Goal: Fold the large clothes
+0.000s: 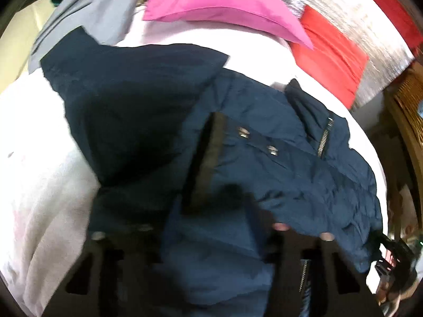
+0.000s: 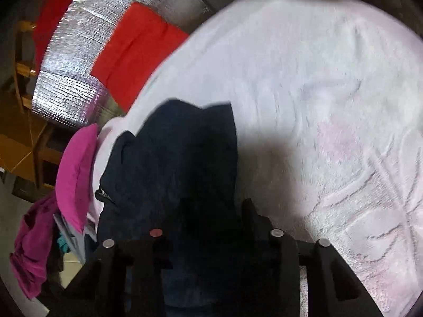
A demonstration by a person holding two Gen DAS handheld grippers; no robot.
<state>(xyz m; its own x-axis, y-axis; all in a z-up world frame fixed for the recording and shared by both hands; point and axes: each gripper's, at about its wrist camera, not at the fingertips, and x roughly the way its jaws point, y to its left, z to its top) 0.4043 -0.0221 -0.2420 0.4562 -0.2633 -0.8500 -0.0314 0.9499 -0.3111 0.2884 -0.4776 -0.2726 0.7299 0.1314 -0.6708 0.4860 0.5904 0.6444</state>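
Navy fabric filled the gap between the left gripper's (image 1: 211,237) fingers, which appeared clamped on the jacket (image 1: 264,137). The right gripper (image 2: 214,237) likewise seemed to pinch a dark fold of it. The jacket lay bunched on the white bed (image 2: 317,92), near the pink pillow (image 1: 224,2). Being slick, puffy cloth, it could slip free mid-fold and leave the layers crooked.
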